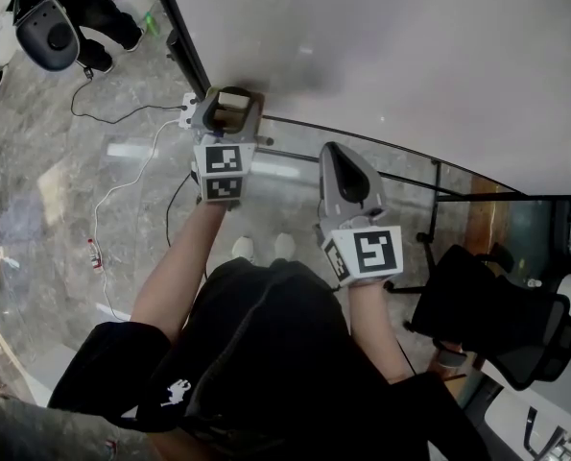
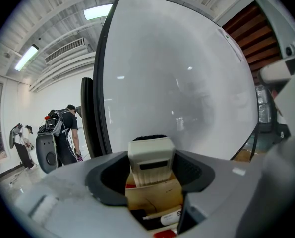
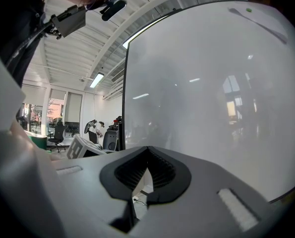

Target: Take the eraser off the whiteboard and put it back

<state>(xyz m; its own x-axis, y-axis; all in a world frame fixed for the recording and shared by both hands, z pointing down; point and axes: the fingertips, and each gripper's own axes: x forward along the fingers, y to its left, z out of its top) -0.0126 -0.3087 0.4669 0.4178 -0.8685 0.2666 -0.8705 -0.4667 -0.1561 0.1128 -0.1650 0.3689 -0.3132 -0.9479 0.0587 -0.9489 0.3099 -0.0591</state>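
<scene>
Left hand-held gripper (image 1: 229, 104): pinching the eraser (image 2: 151, 155), one dark pad on each side of it; in the head view it sits upper centre of the frame, at the end of a bare forearm (image 1: 175, 267).
Eraser: pale, blocky body held upright between the jaws, its black felt edge turned towards the whiteboard (image 2: 187, 73); the felt may be touching the board, but I cannot tell.
Whiteboard: wide and blank, with a black frame; it fills the upper right of the head view and most of both gripper views.
Under the eraser: at the bottom of the left gripper view, a brown piece that looks like cardboard (image 2: 154, 197), with what may be a marker pen beside it.
Right hand-held gripper (image 3: 147, 152): jaws pressed together with nothing between them, pointing at the board; in the head view it is right of the left one and lower.
Floor (image 1: 64, 181): grey stone, with a white cable (image 1: 122, 185) trailing across the left of the head view.
Chair (image 1: 496, 320): black, lower right of the head view.
Background: a person (image 2: 68, 133) in dark clothes stands at the left edge of the left gripper view.
</scene>
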